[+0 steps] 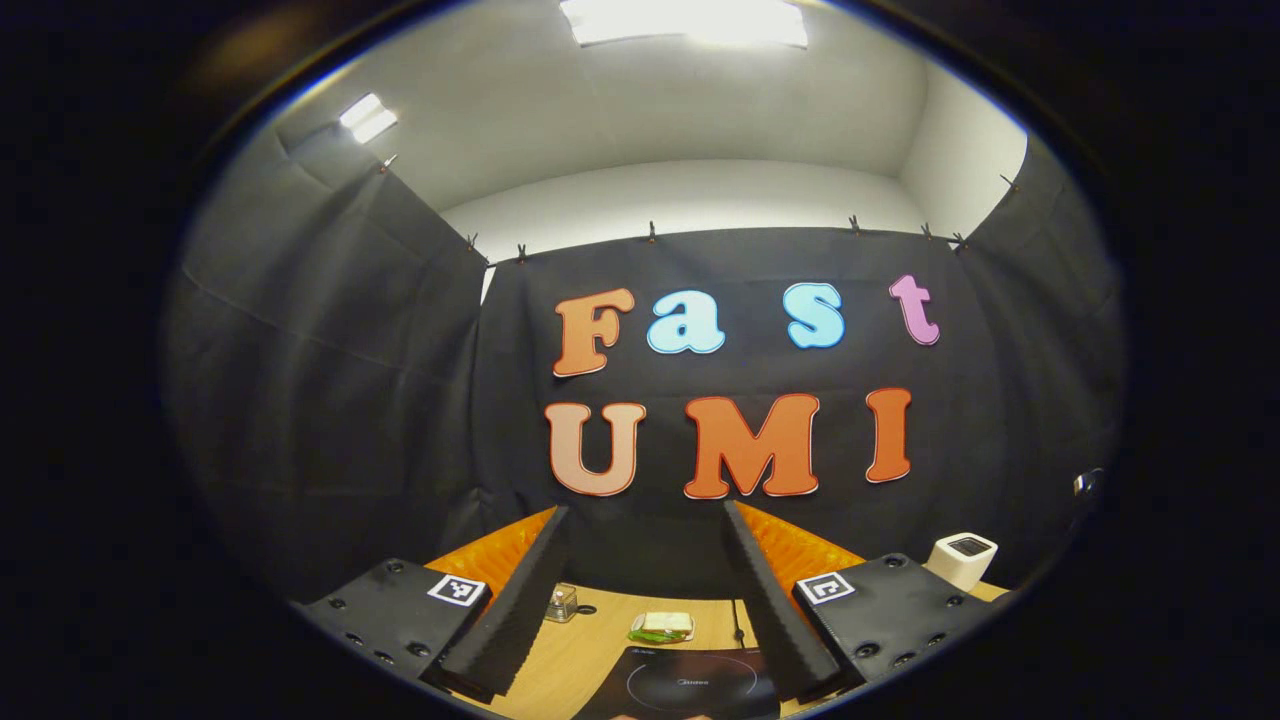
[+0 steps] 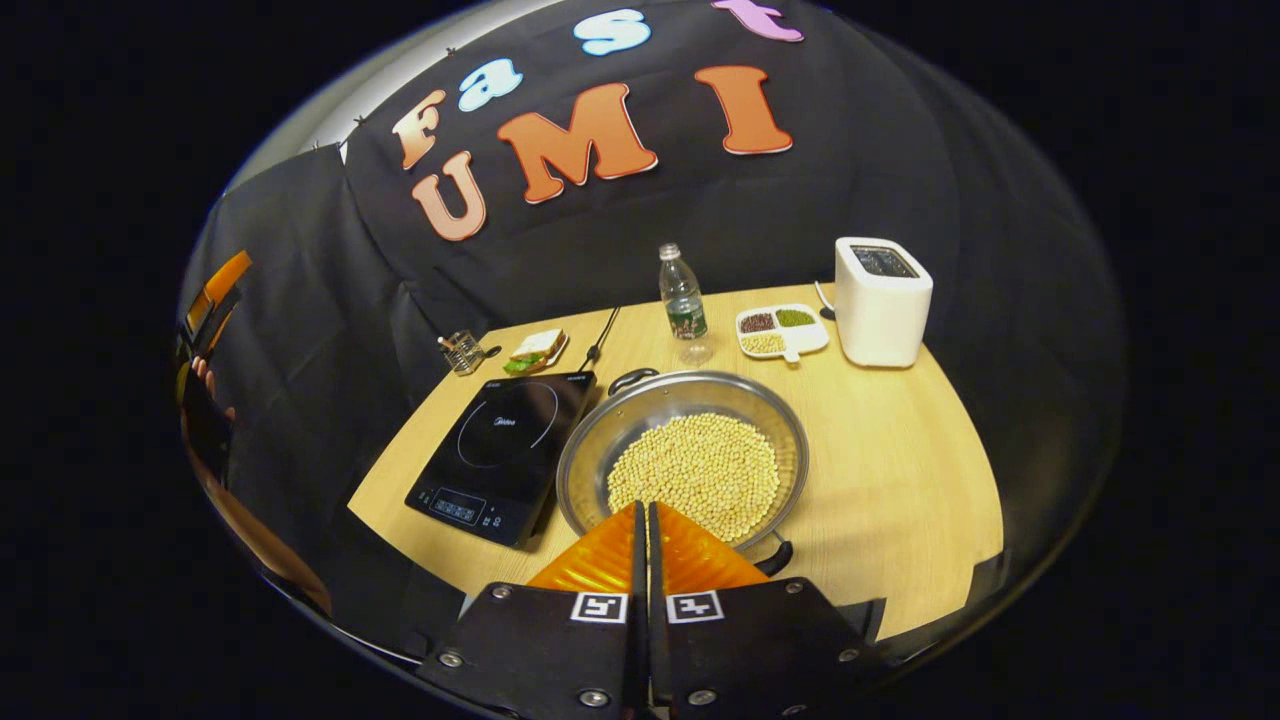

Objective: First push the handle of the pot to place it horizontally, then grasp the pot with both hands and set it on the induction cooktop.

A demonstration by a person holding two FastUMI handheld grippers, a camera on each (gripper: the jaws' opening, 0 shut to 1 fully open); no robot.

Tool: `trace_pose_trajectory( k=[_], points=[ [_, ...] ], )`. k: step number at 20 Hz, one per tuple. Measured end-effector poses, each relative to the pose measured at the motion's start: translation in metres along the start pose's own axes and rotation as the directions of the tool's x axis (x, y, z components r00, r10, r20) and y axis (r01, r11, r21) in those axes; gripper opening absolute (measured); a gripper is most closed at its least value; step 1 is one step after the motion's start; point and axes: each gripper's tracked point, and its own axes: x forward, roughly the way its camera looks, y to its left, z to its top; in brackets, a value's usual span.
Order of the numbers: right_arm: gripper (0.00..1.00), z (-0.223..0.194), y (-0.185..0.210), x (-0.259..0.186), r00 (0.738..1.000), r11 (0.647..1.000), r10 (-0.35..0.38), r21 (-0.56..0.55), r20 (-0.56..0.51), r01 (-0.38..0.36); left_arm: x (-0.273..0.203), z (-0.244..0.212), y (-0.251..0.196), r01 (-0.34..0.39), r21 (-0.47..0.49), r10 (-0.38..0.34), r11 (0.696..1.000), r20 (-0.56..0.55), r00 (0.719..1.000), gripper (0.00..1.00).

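Observation:
In the right gripper view a steel pot full of pale beans stands on the wooden table. One black handle points to the far left, the other to the near right. My right gripper is shut, with nothing seen between its fingers; its tips hang over the pot's near rim. The black induction cooktop lies just left of the pot. In the left gripper view my left gripper is open and held high, pointing at the back wall, with the cooktop low between its fingers.
Behind the pot stand a water bottle, a divided dish of beans and a white appliance. A sandwich on a plate and a small glass holder sit behind the cooktop. A hand shows at far left.

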Motion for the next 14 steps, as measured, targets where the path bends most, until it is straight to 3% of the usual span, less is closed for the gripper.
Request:
trace_pose_trajectory(
  k=[6,14],
  points=[
    [0.00,-0.047,0.004,0.025,0.984,0.997,0.042,0.073,-0.173,-0.030,-0.005,0.000,0.003,-0.019,0.000,0.019,1.000,0.005,1.000,0.98],
    [0.00,-0.097,0.008,0.047,0.929,0.976,0.085,0.216,-0.360,-0.006,-0.006,-0.008,0.010,-0.030,0.006,0.030,1.000,-0.016,0.999,0.96]
  ],
)
